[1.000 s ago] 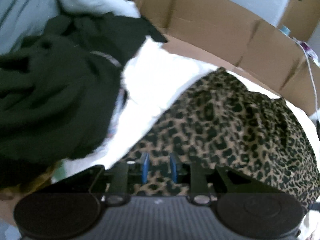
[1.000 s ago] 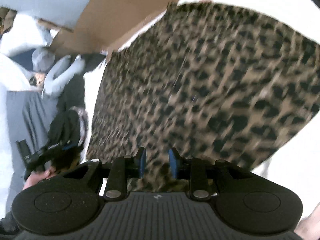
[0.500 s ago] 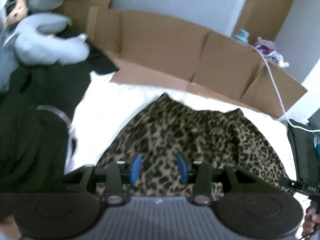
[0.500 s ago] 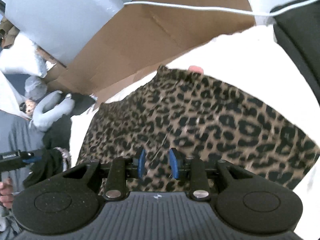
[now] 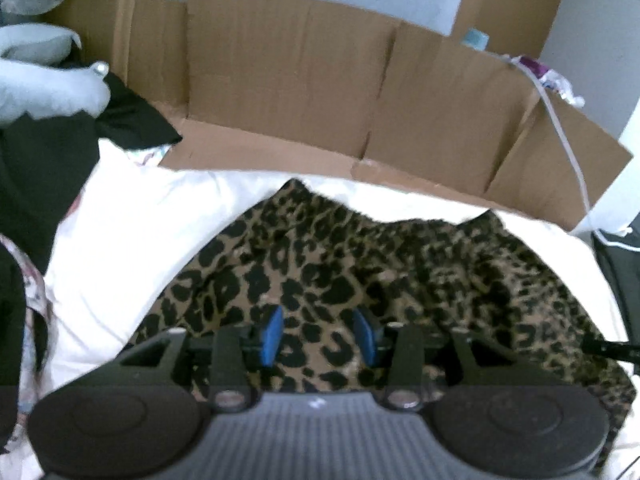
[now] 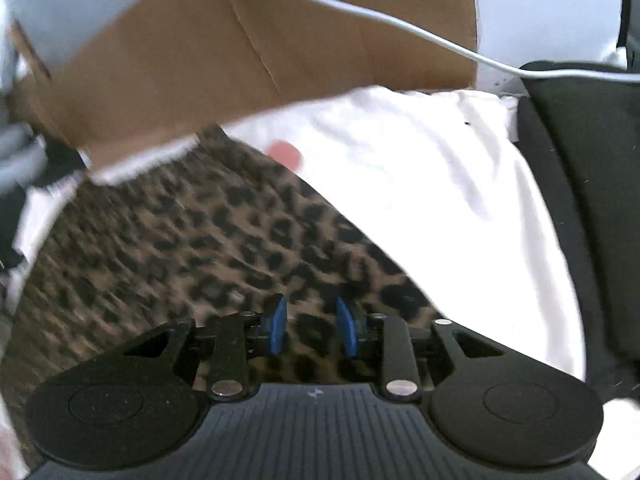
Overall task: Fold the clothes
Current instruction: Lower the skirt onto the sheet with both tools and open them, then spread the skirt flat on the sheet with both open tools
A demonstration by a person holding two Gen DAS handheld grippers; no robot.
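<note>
Both sets of jaws stand apart with nothing pinched. The left gripper [image 5: 318,336] widened its jaws within the last second; the right gripper [image 6: 311,326] has just been opening. Each hangs over one leopard-print garment [image 5: 360,276], which lies spread across the lower middle of both views on a white sheet [image 5: 132,236]. Beyond it, along the top, stands one cardboard wall [image 5: 288,80]. A black clothes pile [image 5: 44,160] sits at the left, and one white cable [image 6: 360,12] crosses the upper right.
</note>
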